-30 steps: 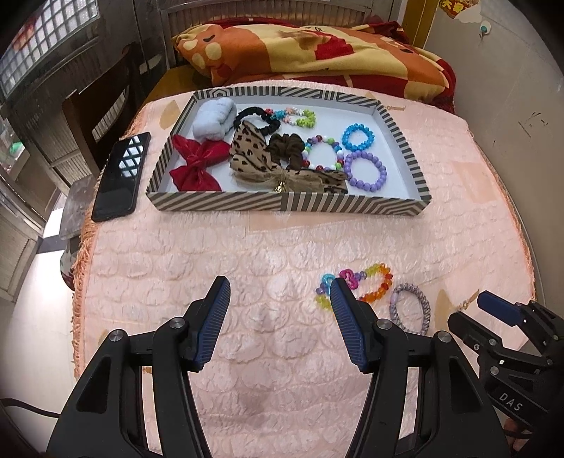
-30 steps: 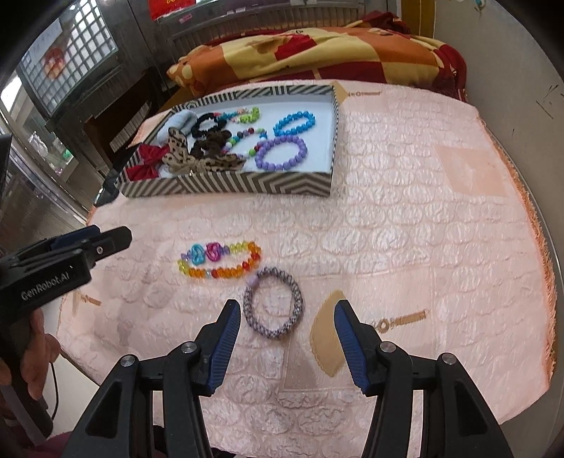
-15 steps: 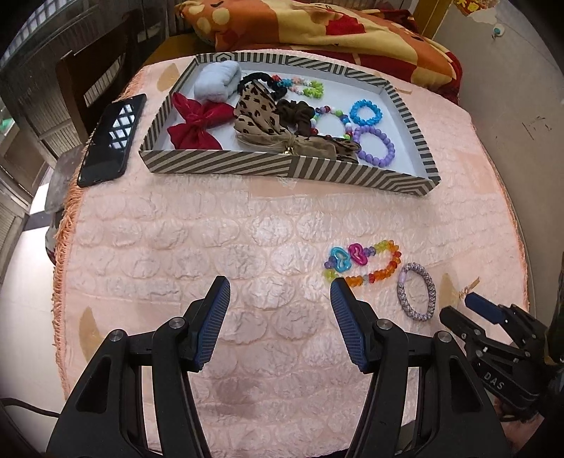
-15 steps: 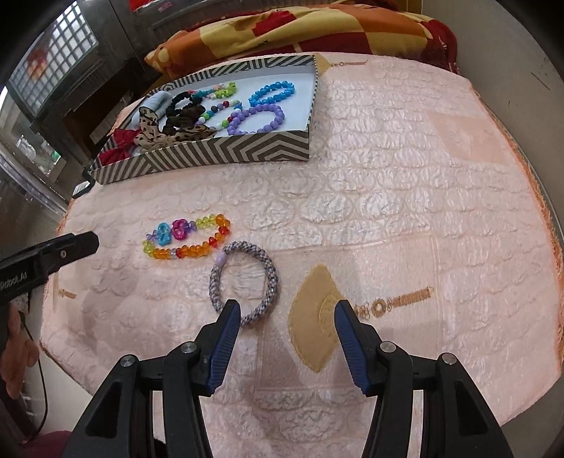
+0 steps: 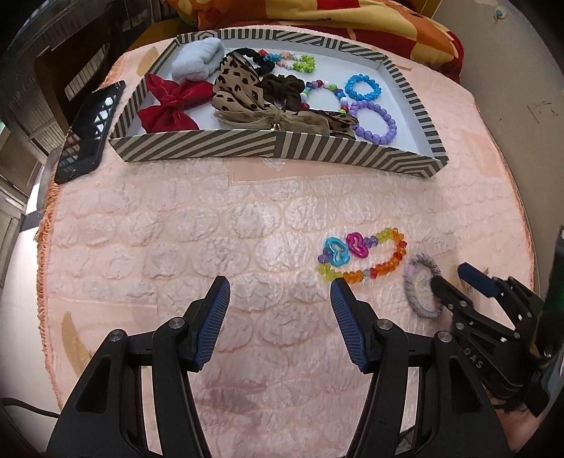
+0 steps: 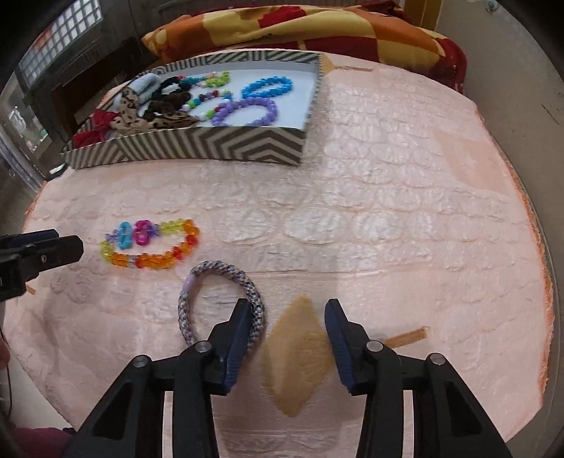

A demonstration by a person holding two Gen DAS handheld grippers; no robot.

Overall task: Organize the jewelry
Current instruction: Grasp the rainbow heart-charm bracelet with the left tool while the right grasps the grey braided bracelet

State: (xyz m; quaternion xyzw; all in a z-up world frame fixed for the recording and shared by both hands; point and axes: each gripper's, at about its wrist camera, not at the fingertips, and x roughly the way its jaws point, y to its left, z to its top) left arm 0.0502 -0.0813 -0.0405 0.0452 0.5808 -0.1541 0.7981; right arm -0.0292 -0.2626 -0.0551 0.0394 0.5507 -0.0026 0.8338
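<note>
A grey-blue braided bracelet (image 6: 197,282) lies on the pink quilted cloth. My right gripper (image 6: 287,320) is open, its left finger inside the bracelet's loop and its right finger outside; it also shows in the left wrist view (image 5: 454,278) at the bracelet (image 5: 412,289). A rainbow bead bracelet (image 6: 151,243) with blue and pink charms lies to the left, also in the left wrist view (image 5: 366,253). My left gripper (image 5: 278,292) is open and empty, just left of it. The striped tray (image 5: 282,144) at the back holds bows, scrunchies and bead bracelets.
A black phone (image 5: 88,134) lies left of the tray. An orange and red blanket (image 6: 317,28) is heaped behind the table. The round table's fringed edge (image 5: 40,232) curves at the left and right. A tan fan motif (image 6: 299,356) is on the cloth.
My right gripper moved down and forward, so its left finger now sits inside the braided bracelet. My left gripper moved forward and lower toward the rainbow bracelet.
</note>
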